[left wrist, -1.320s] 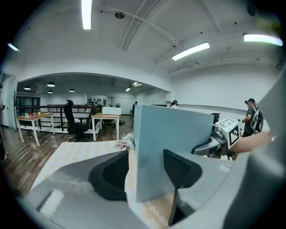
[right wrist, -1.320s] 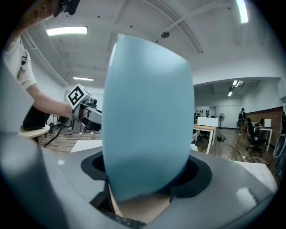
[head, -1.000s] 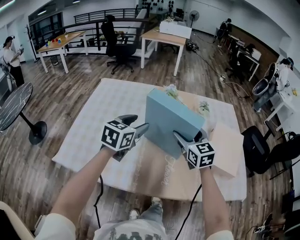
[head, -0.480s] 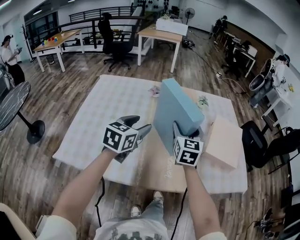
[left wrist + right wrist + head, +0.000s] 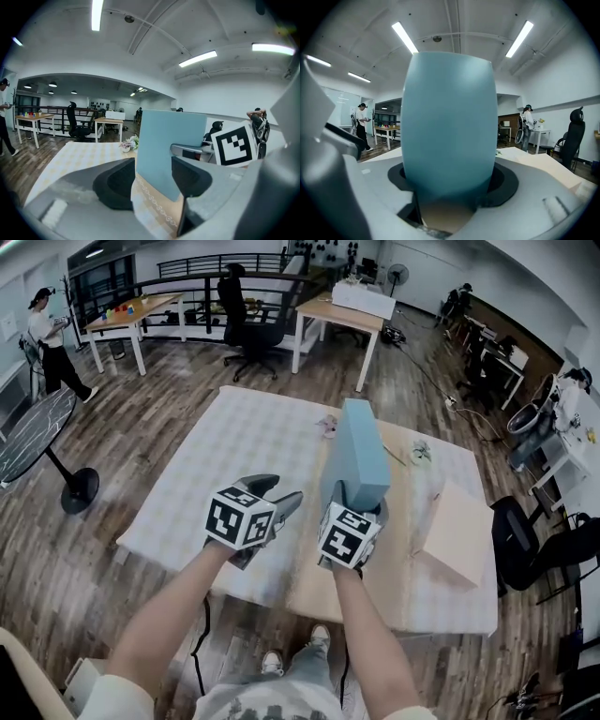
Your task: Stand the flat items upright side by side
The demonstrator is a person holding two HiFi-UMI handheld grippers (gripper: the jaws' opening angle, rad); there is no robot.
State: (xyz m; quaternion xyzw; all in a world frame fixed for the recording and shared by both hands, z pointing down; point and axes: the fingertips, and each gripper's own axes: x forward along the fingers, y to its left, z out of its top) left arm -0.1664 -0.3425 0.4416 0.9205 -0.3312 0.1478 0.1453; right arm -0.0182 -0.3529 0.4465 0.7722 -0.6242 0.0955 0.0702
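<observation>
A flat light-blue box stands on its edge on the tan runner of the cloth-covered table. My right gripper is shut on its near end; its jaws have just been closing with the box between them. The right gripper view is filled by the blue box, with the right gripper clamped on its lower part. My left gripper is open just left of the box. Seen from the left gripper, the blue box stands ahead, untouched by the pads.
A tan flat box lies on the table's right side, also seen as the tan box. Two small flower ornaments sit at the back. Desks, chairs and people stand beyond; a round black table is left.
The blue box has swung from a tilted, broad-face-up pose to standing on edge. The right gripper rolled and moved left with it. The left gripper shifted slightly toward the box.
</observation>
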